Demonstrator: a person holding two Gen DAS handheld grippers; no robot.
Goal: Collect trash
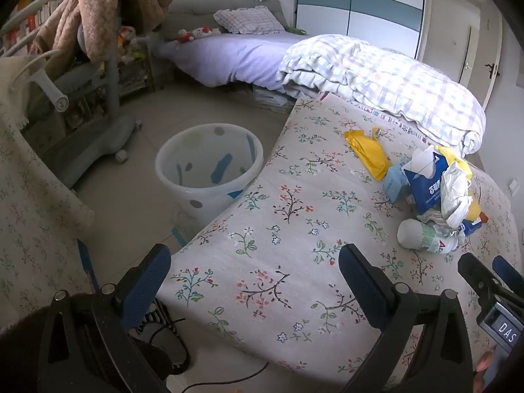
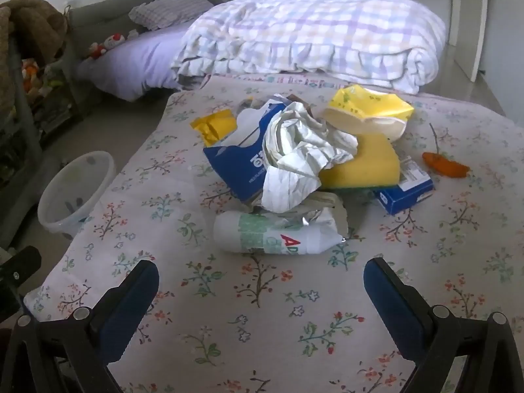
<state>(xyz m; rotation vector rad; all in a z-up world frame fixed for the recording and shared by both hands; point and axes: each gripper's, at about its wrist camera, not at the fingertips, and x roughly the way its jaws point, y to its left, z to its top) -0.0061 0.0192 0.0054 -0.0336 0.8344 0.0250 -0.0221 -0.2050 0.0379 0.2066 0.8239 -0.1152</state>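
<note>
A heap of trash lies on the floral-covered table (image 2: 262, 311): a crushed white and green bottle (image 2: 271, 235), crumpled white paper (image 2: 301, 160), a torn blue tissue pack (image 2: 235, 167), a yellow sponge (image 2: 363, 163), a yellow wrapper (image 2: 366, 104), a small blue box (image 2: 406, 190) and an orange scrap (image 2: 445, 163). My right gripper (image 2: 262, 291) stands open just short of the bottle. In the left wrist view the heap (image 1: 435, 193) is at the right, a yellow bag (image 1: 366, 150) beside it. My left gripper (image 1: 255, 275) is open over the table's left edge. A white spotted bin (image 1: 209, 170) stands on the floor.
A folded checked quilt (image 2: 311, 32) lies behind the heap. A bed with a lilac sheet (image 1: 229, 55) stands farther back. A grey wheeled stand (image 1: 108, 131) draped with a brown blanket is left of the bin. Cables (image 1: 170, 344) trail on the floor below the left gripper.
</note>
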